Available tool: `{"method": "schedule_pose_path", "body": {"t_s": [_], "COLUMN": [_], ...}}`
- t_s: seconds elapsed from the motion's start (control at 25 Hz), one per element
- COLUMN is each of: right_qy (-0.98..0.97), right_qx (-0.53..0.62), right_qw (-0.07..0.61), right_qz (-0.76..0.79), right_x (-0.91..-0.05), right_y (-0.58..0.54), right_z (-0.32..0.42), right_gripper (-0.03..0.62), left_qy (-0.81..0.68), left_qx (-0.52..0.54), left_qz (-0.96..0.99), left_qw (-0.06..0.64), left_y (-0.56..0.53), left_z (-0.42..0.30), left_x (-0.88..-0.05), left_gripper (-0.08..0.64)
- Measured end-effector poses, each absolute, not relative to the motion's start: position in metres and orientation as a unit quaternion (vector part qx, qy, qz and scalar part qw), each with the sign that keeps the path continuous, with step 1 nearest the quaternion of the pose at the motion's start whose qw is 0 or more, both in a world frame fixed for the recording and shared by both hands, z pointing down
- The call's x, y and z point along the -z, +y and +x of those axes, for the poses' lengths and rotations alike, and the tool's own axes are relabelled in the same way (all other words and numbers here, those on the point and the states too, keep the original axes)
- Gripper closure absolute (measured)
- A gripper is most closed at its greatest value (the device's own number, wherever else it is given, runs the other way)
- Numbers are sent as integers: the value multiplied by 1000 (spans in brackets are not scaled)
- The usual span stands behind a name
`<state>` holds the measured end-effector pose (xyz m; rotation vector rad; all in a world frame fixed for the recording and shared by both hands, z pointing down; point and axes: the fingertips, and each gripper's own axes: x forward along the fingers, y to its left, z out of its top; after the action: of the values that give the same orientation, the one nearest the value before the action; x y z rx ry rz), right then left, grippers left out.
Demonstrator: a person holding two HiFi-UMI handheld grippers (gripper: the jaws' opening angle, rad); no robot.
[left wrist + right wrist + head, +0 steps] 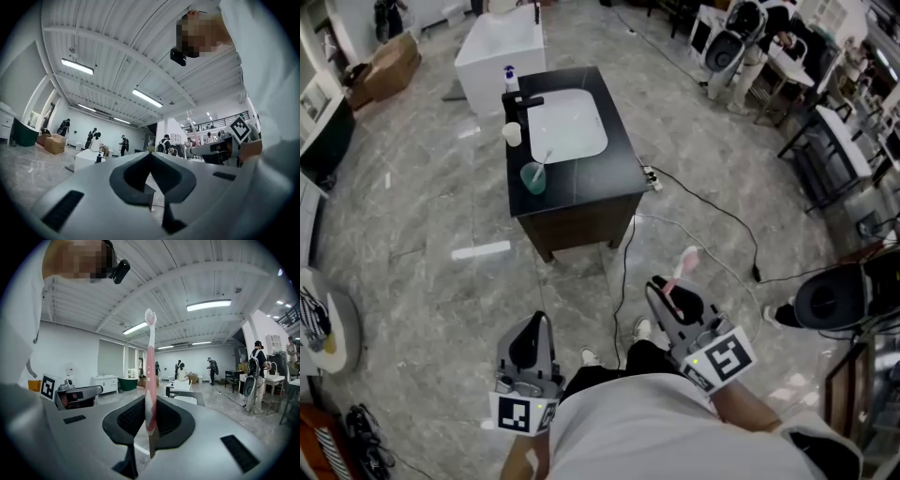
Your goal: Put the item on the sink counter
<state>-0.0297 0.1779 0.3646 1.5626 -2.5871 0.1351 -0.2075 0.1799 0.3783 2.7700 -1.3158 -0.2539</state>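
A pink toothbrush [149, 376] stands upright between the jaws of my right gripper [149, 420], which is shut on its handle; its bristle head [150, 316] points up. In the head view the toothbrush [683, 265] sticks out of my right gripper [667, 302] low and right of centre. My left gripper [528, 345] hangs at the lower left, jaws shut with nothing between them [151, 176]. The black sink counter [619, 164] with its white basin [567, 125] stands ahead, well beyond both grippers. On it sit a teal cup [533, 177] with a brush in it and a white cup [513, 134].
A black faucet [521, 103] and a small blue-capped bottle [511, 78] are at the counter's left end. A white tub [499, 49] stands behind it. Cables [712, 211] trail across the marble floor at right. Chairs and desks line the right side; a box [389, 66] lies at far left.
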Motion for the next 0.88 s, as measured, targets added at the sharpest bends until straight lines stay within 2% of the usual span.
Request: {"method": "schedule_pose_path", "body": {"t_s": [0.36, 0.88], "right_qy": [-861, -892], "right_qx": [-55, -75], "right_qw": [54, 43], "right_qz": [503, 444], "right_x": [-374, -386], "right_y": [140, 29], "right_z": [6, 69], "right_gripper": [526, 527], "left_qy": [-436, -499], "left_qx": [66, 54], "left_qz": [897, 865], "left_qw": [27, 9], "left_y": [150, 60], "left_z": [-176, -105], "left_x": [-381, -361], "left_gripper": [557, 557]}}
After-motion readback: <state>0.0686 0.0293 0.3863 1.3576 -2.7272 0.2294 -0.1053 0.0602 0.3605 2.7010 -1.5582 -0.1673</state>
